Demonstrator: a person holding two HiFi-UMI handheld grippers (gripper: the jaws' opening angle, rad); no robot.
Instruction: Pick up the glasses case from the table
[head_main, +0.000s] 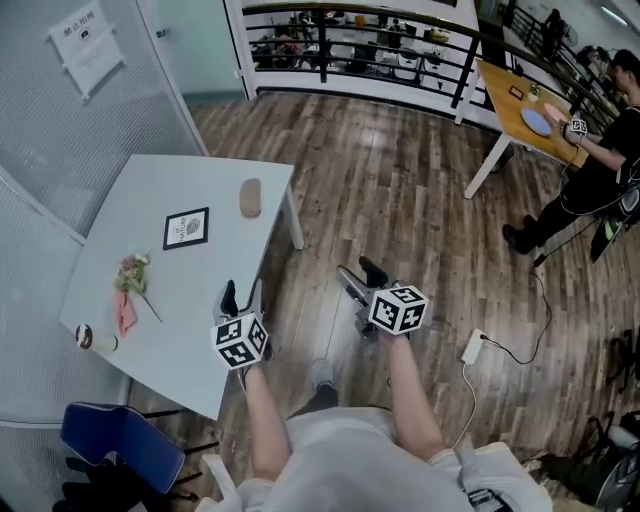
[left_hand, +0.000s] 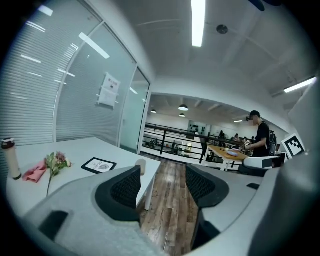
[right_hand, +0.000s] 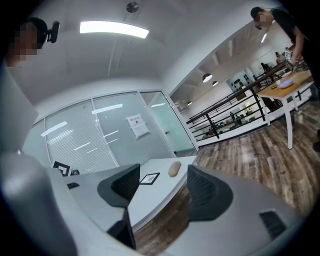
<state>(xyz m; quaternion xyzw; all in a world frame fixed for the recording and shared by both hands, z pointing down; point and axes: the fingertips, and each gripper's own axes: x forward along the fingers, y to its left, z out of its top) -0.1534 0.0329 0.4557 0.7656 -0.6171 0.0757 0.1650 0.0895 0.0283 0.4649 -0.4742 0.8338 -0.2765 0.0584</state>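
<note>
The glasses case (head_main: 250, 197), a tan oval, lies near the far right edge of the white table (head_main: 150, 350). It shows small in the left gripper view (left_hand: 141, 166), just past the left jaw, and in the right gripper view (right_hand: 174, 169). My left gripper (head_main: 243, 297) is open and empty over the table's near right edge, well short of the case. Off the table, above the wooden floor, my right gripper (head_main: 360, 275) is also open and empty. Both point toward the far side of the room.
On the table lie a black-framed card (head_main: 186, 228), a flower sprig (head_main: 132, 275), a pink cloth (head_main: 124, 312) and a small bottle (head_main: 95, 340). A blue chair (head_main: 120, 445) stands at the near left. A person (head_main: 590, 170) works at a wooden table (head_main: 520, 110); a power strip (head_main: 472, 347) lies on the floor.
</note>
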